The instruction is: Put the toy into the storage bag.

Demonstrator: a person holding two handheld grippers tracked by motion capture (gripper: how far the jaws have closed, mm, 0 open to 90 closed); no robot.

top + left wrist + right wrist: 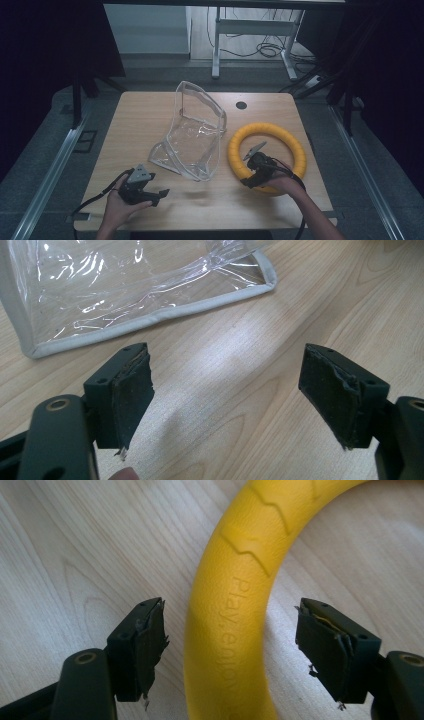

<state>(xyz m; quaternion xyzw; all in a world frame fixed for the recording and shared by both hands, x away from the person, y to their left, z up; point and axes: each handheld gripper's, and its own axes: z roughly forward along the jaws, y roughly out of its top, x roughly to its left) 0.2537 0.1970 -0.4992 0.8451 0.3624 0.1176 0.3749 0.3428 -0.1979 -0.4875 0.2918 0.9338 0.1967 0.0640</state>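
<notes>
A yellow ring [267, 150] lies flat on the right part of the wooden table [140, 110]. My right gripper [246, 181] hovers over its near left arc, open, its jaws astride the ring's tube [235, 605] without touching it. A clear plastic bag [192, 132] with grey piping stands open at the table's middle. My left gripper [161, 196] is open near the front left edge, with bare wood between its jaws [225, 400]. The bag's lower corner [125, 295] lies just beyond them.
A round black grommet [241, 105] sits in the table's far side. Metal rails [55, 165] run along both sides of the table. A white desk frame and cables [265, 47] stand on the floor behind.
</notes>
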